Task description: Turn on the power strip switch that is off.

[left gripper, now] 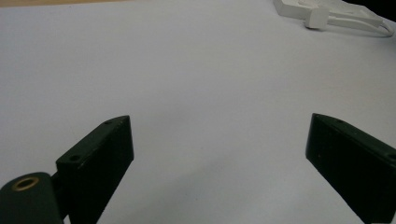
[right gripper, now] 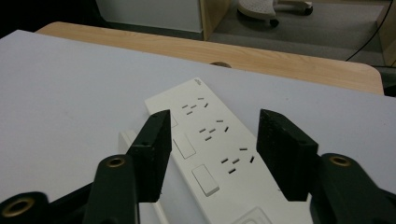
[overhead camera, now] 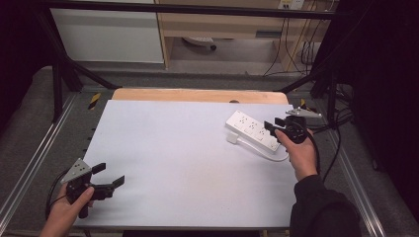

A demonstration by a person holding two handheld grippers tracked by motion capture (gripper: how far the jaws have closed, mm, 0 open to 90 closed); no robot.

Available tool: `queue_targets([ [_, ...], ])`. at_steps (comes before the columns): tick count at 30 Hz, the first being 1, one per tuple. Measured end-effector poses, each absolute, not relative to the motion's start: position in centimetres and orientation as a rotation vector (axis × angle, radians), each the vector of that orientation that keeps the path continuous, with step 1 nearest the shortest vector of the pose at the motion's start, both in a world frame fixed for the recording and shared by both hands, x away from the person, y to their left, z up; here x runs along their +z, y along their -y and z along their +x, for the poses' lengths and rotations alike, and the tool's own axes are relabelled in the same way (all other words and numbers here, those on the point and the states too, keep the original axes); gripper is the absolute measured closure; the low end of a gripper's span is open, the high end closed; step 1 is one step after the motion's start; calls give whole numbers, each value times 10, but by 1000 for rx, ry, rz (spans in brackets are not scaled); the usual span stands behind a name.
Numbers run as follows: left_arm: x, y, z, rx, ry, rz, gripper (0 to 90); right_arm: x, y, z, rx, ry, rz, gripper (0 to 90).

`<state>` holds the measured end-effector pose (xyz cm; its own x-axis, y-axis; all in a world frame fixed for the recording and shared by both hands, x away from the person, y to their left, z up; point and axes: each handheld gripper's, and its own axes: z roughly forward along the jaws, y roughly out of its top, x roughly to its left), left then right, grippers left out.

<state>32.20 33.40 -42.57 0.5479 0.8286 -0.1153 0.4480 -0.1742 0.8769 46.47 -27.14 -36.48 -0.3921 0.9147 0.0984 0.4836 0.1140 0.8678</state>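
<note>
While the white power strip (overhead camera: 252,130) lay flat at the right far part of the desk (overhead camera: 188,163), the right claw (right gripper: 212,154) was held wide open just above it, gripping nothing. The left claw (overhead camera: 109,176) was seen open and empty near the desk's left front corner.
</note>
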Motion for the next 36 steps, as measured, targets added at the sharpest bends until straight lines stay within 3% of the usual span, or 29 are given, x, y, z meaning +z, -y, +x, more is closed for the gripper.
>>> queue_targets([
  [19,-426,-334,322,491,-1051,1813,79,-381,265,475,1137,-1906,1316,797],
  [36,-426,-335,322,497,-1050,1815,79,-402,250,483,1106,-1944,1285,872],
])
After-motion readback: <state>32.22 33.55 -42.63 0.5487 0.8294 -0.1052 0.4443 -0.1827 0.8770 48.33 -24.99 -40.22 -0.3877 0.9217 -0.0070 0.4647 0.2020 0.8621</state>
